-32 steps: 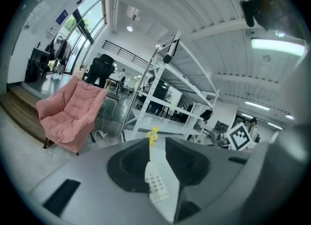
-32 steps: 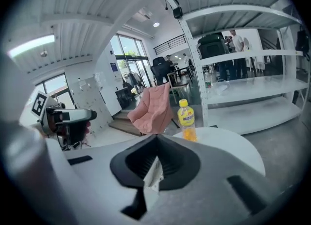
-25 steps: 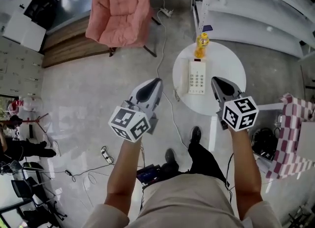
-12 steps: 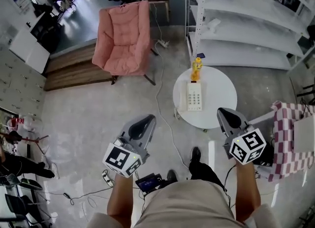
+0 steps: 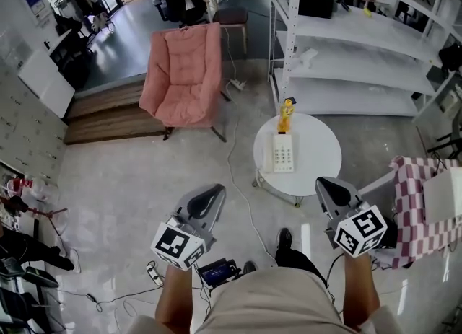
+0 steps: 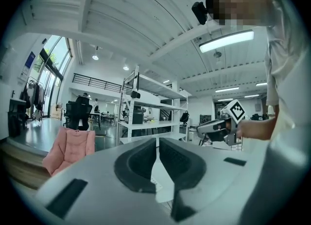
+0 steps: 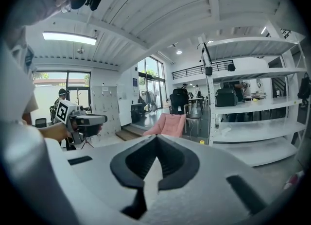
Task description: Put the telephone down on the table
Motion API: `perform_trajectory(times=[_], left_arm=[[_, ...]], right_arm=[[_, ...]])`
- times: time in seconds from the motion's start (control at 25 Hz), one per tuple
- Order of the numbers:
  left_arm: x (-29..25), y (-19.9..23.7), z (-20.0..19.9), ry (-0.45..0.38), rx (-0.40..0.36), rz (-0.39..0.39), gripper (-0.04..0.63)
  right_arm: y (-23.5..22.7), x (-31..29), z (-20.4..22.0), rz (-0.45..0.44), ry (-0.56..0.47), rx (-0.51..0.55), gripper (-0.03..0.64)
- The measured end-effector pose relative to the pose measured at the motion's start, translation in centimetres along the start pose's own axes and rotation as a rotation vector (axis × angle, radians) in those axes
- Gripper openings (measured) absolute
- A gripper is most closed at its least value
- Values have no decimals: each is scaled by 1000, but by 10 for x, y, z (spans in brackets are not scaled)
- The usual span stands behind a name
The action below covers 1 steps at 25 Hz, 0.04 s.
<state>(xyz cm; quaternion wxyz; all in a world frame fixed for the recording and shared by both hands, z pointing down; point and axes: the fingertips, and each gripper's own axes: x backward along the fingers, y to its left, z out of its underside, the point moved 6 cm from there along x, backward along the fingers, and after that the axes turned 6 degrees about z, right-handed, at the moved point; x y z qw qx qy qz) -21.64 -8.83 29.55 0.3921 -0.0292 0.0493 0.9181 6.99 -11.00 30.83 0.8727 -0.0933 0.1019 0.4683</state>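
Head view, centre right: telephone, white, keypad up, is laid flat on the round white table, left of the tabletop's middle; it is touched by neither gripper.
Table, far edge: a yellow figure is stood upright just beyond the telephone's top end.
Head view, lower left of centre: left gripper is held out over the floor, well apart from the table.
Left gripper view: jaws are pressed together, with only a thin seam left between the pads; nothing is gripped.
Head view, lower right of centre: right gripper is held just below the table's near edge in the frame, apart from the telephone.
Right gripper view: jaws are brought together at the tips; nothing is held between them.
Upper left of centre: pink armchair, set facing the camera.
Upper right: white shelving, set behind the table.
Right edge: red-and-white checked cloth is draped over a support that cannot be made out.
Floor, centre: white cable is run from beside the armchair past the table's left side.
Bottom edge: forearms, light trousers and dark shoes of the person are seen.
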Motion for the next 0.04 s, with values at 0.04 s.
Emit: perform_trajectory(times=[0.04], left_arm=[[5,-2,0,2,0,0,20]], right_arm=[[4,4,0,0,-1,1,-12]])
